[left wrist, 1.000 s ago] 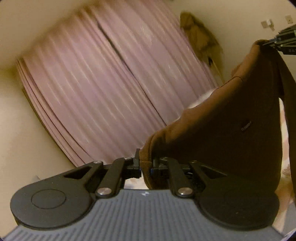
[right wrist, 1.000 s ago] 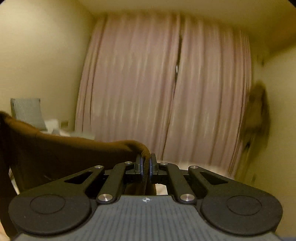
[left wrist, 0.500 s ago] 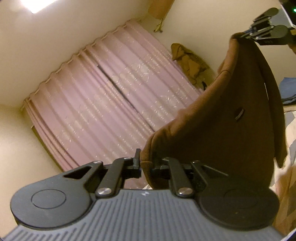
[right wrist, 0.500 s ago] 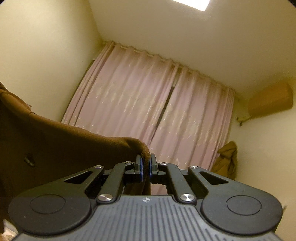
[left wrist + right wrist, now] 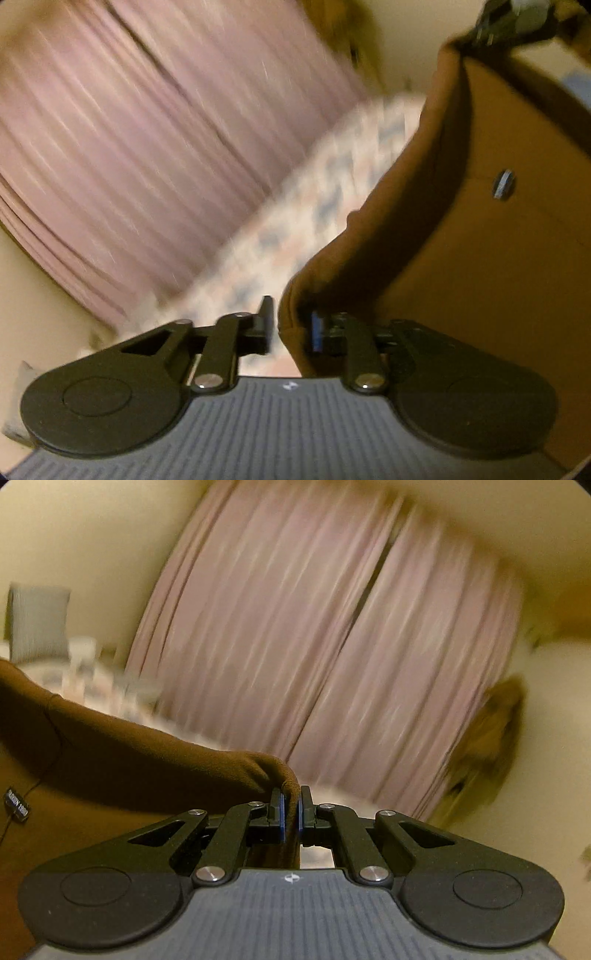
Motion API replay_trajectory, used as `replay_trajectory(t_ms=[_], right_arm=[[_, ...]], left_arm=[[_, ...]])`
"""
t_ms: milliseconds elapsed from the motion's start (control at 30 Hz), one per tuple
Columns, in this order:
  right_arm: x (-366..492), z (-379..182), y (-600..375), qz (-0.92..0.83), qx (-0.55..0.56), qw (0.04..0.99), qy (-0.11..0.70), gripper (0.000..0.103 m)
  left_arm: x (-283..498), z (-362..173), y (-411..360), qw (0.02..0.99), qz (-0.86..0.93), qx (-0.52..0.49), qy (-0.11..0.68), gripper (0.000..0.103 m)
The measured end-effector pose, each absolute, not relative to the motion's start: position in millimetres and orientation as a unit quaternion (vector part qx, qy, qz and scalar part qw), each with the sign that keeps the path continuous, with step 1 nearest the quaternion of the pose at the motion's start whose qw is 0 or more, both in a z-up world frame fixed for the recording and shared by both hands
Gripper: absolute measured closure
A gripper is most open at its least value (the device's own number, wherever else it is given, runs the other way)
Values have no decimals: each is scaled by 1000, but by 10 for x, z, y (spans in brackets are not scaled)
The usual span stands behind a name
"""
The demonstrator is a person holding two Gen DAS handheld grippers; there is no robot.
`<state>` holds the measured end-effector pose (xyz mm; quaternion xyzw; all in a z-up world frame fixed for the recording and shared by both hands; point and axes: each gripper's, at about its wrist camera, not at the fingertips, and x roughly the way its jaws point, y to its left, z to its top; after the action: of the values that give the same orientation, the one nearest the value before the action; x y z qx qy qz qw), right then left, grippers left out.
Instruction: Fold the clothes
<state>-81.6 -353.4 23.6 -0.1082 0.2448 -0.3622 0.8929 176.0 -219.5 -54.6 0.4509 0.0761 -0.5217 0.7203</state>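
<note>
A brown garment (image 5: 480, 240) hangs stretched between my two grippers, held up in the air. My left gripper (image 5: 290, 326) has its jaws parted, with the garment's edge lying loosely between them against the right finger. My right gripper (image 5: 290, 806) is shut on another corner of the same brown garment (image 5: 110, 768), which runs off to the left. The right gripper also shows in the left wrist view (image 5: 517, 18) at the top right, pinching the cloth. A small dark label (image 5: 16, 805) is on the fabric.
Pink curtains (image 5: 332, 646) hang ahead. A patterned bed cover (image 5: 295, 221) lies below the garment. A grey pillow (image 5: 37, 624) stands at the far left by the wall. A brown coat (image 5: 487, 731) hangs on the right wall. The frames are motion-blurred.
Both grippers have tipped down from pointing at the ceiling, so the bed shows again. My left gripper's jaws have opened from their pinch on the garment. The right stays shut on it.
</note>
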Motion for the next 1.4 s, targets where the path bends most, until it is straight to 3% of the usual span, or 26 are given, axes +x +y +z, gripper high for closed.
replay_trajectory(t_ms=[67,100,167,200,300,400,733,1000,1033,1100,1133,1300,1400], right_arm=[[-363,-276,-4163,-351,-73,883,301,98],[-141,-534,-4472,-347,-54,876,330,94],[242,-1072,-5022,-355,-3,846,398,42],[362,-1304,-5200,-360,10,831,424,35],[444,-1755,-5416,-347,37,822,450,34],[164,-1980,-5295,-301,83,845,433,23],[-1393,-3011,-4136,-249,310,768,502,27],[-1871,-3207,-3831,-334,361,688,534,24],[-1912,-3192,-3805,-344,370,681,529,21],[-1986,-3138,-3724,-366,382,669,522,20],[-2013,-3110,-3678,-375,384,664,520,19],[-2096,-2881,-3352,-403,372,656,519,19],[-2164,-2758,-3206,-421,375,655,504,19]], left_arm=[[2052,-1180,-2872,717,-486,479,142,52],[2169,-1496,-3136,712,-464,496,178,50],[2288,-2043,-3424,699,-428,522,236,48],[2298,-2241,-3423,697,-420,525,248,48],[2207,-2643,-3149,706,-408,512,269,47],[2208,-2764,-2552,713,-392,480,327,31],[1804,-2716,-443,713,-356,251,550,31],[1282,-3456,291,629,-373,184,656,30],[1286,-3531,287,623,-379,171,662,34],[1284,-3653,227,605,-401,169,667,87],[1282,-3670,186,589,-415,183,669,102],[1514,-3044,203,590,-490,286,574,103],[2197,-2389,353,644,-473,360,482,103]])
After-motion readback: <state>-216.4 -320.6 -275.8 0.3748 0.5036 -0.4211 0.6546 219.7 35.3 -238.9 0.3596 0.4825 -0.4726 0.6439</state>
